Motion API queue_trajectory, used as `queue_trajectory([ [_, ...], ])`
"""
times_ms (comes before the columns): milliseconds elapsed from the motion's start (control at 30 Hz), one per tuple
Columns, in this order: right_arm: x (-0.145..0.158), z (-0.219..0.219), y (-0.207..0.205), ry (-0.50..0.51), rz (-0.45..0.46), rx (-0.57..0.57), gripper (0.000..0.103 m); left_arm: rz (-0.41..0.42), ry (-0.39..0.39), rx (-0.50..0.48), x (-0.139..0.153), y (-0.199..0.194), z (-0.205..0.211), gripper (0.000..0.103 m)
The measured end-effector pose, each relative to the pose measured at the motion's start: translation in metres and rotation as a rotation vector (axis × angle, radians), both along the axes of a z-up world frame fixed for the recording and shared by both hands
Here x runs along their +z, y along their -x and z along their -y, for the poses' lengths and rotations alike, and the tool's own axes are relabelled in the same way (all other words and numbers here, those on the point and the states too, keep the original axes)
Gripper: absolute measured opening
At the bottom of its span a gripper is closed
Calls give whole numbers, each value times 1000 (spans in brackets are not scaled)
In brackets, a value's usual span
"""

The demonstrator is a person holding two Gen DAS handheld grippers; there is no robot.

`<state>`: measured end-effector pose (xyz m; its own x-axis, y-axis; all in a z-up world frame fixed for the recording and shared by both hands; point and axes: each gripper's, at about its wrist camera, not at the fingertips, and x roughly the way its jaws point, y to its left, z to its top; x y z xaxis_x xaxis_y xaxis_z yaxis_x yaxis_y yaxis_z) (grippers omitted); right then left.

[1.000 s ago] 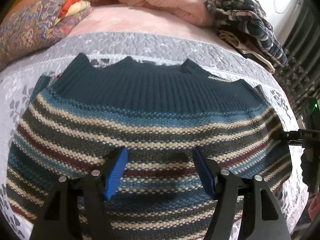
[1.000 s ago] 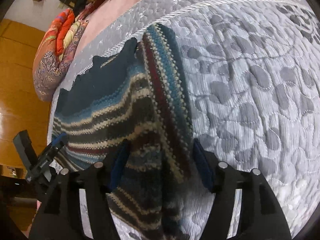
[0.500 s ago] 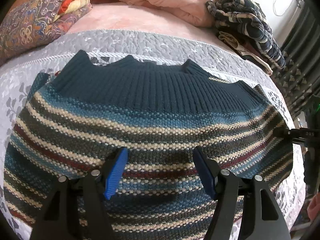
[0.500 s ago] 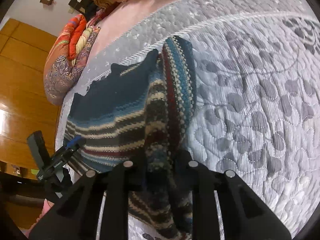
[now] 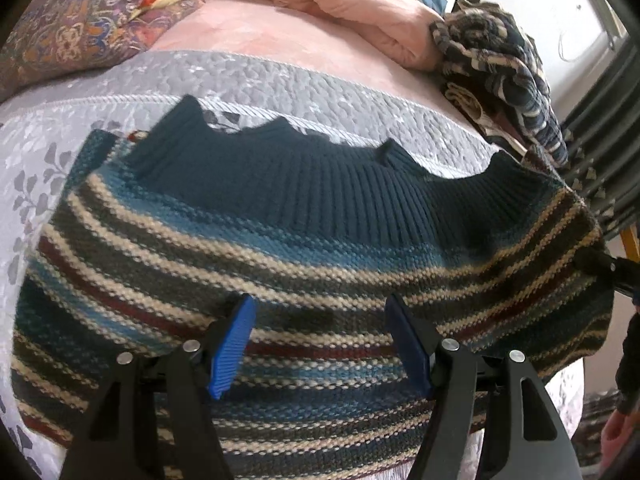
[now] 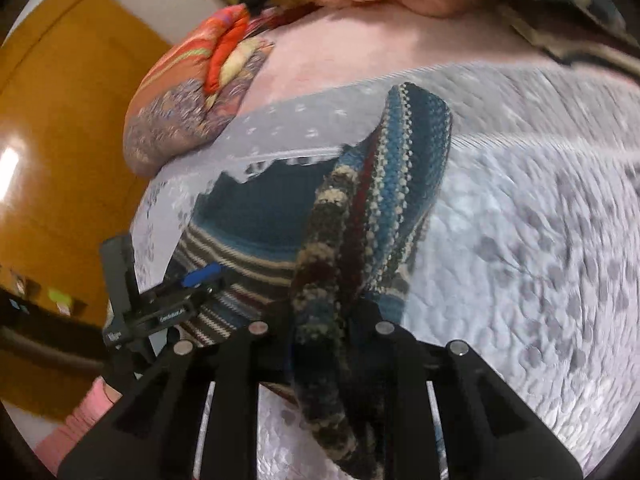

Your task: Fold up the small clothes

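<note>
The black right gripper (image 6: 320, 320), whose jaws stood wide apart a second ago, is now clamping the right edge of the striped knitted sweater (image 6: 348, 236) and lifting it, so that this edge is rising off the grey quilted bedspread (image 6: 520, 260) in a bunched fold. The right wrist view is blurring as it swings.

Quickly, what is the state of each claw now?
Left claw: open, holding nothing, over the striped sweater.
Right claw: closed on the sweater's edge.
</note>
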<state>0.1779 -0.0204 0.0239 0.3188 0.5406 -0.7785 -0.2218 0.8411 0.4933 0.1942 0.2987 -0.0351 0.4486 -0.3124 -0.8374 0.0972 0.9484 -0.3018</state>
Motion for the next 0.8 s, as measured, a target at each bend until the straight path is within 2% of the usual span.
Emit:
queue_trajectory([
  [167,4,-49,0,83,22,60,17,14,25,33,11,-5,-15,68],
  [400,-18,-114,-3,179,-5,116,17,16,52,42,14,-8,-33,68],
  [567,-38,-162,2,313,-7,171,18,1,87,46,9,-12,-44,68],
  [733,-55,-187,7,356,-29,203,35,-26,152,48,3,-16,-51,68],
  [800,-54,-191,6,356,-30,205,38,-38,177,53,1,-17,-53,68],
])
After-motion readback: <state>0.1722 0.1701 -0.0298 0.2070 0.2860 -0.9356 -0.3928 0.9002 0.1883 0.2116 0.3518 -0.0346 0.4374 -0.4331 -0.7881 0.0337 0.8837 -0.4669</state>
